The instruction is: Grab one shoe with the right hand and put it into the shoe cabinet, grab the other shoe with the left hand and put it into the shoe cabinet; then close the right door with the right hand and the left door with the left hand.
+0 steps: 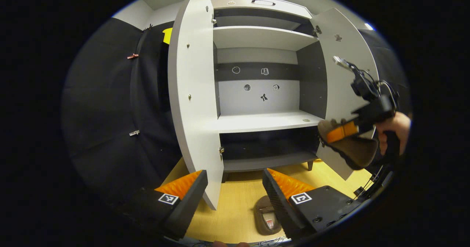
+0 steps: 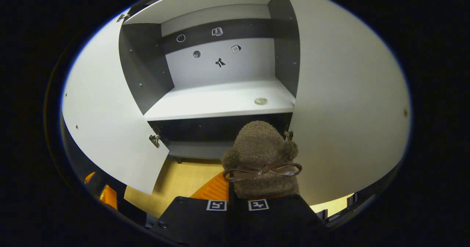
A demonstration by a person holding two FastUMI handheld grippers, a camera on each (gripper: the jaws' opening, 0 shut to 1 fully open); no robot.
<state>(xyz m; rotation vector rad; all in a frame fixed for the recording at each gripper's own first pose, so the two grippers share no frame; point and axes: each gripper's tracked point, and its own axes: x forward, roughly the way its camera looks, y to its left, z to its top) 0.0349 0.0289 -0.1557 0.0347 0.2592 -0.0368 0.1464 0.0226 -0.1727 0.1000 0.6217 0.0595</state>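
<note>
Right gripper [image 2: 235,199] clamps fuzzy shoe [image 2: 261,158], toe toward shoe cabinet [image 2: 220,100] middle shelf. Left gripper [image 1: 235,188] gapes above floor shoe [image 1: 267,215].

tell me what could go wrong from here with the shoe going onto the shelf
1. The right tool grips the fuzzy slipper only at its heel end, so the toe could droop and catch the middle shelf edge.
2. The slipper hangs close to the open right door and may bump it on the way in.
3. A small round item lies on that shelf and could get pushed.
</note>
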